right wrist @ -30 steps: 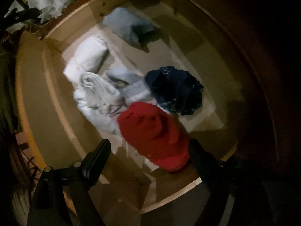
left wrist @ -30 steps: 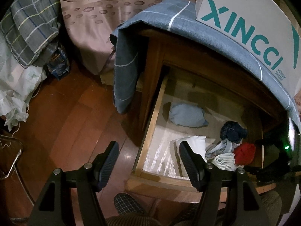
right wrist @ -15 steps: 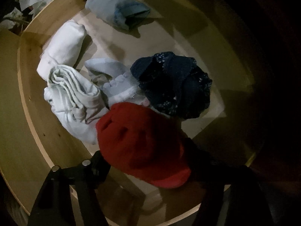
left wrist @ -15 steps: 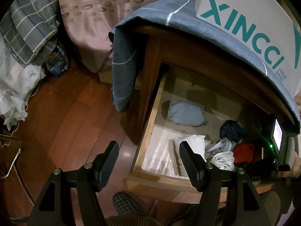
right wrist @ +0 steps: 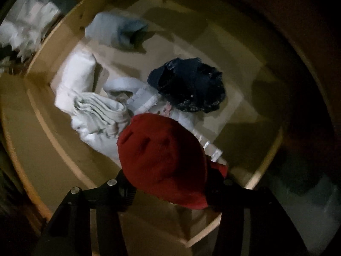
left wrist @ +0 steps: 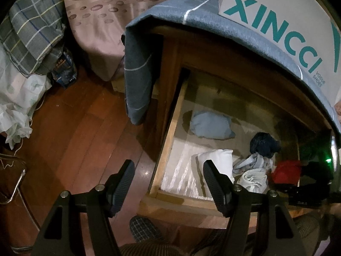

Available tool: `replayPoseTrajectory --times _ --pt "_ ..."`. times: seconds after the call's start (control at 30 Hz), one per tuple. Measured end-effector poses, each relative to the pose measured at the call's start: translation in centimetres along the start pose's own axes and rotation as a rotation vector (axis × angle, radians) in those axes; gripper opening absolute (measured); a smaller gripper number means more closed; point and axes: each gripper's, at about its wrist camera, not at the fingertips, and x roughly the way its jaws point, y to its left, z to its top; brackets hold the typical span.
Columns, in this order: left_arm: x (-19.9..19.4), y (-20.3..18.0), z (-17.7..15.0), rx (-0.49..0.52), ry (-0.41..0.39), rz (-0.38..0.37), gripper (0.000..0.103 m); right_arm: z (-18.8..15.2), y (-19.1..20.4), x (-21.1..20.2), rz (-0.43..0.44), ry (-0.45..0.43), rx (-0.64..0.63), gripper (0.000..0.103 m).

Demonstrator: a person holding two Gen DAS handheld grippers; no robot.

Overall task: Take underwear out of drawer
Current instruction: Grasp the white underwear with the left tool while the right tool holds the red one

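The open wooden drawer (left wrist: 166,149) holds several rolled underwear: light blue (left wrist: 210,128), dark navy (left wrist: 264,145), white (left wrist: 221,160), pale grey (left wrist: 253,177) and red (left wrist: 286,171). My right gripper (right wrist: 170,183) is inside the drawer, its fingers either side of the red underwear (right wrist: 164,160), which hides the fingertips; the bundle looks lifted off the drawer floor. The navy roll (right wrist: 189,85), the white roll (right wrist: 78,74) and the light blue roll (right wrist: 115,29) lie beyond. My left gripper (left wrist: 168,185) is open and empty, above the drawer's front left corner.
A blue cloth (left wrist: 138,74) drapes over the nightstand top, with a white XINCCI shoe box (left wrist: 277,17) on it. A bed with a pink sheet (left wrist: 102,32) stands to the left. Wooden floor (left wrist: 64,138) and a slippered foot (left wrist: 142,228) are below.
My right gripper went deeper into the drawer and closed around the red underwear, which now sits higher between the fingers. My left gripper stayed almost still.
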Motion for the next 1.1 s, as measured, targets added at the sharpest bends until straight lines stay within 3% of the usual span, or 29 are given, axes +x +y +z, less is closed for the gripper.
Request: replayPoseTrajectory --times 0.23,0.47,0.63,0.77,0.97,1.1 --pt "0.3 -0.5 -0.2 0.031 0.025 0.016 0.069 -2.8 -1.6 -3.3 0.084 -0.082 0.318 0.048" --pt "0.6 -1.7 -0.2 0.096 0.047 0.044 0.069 -4.8 -4.0 -4.8 0.143 -0.226 0.601 0.048" --pt "1.5 -3.8 0.6 0.141 0.091 0.007 0.069 -5.4 -4.4 -5.7 0.168 -0.313 0.61 0.048" --pt "3.3 -6.3 1.1 0.159 0.199 -0.055 0.069 -5.4 -4.7 -5.4 0.189 -0.313 0.614 0.048" --pt "6.3 -9.0 0.9 0.194 0.303 -0.04 0.069 -5.2 -4.7 -5.2 0.207 -0.313 0.609 0.048" --pt "8.3 -9.1 1.0 0.136 0.381 -0.049 0.069 -5.2 -4.8 -4.9 0.231 -0.315 0.615 0.049"
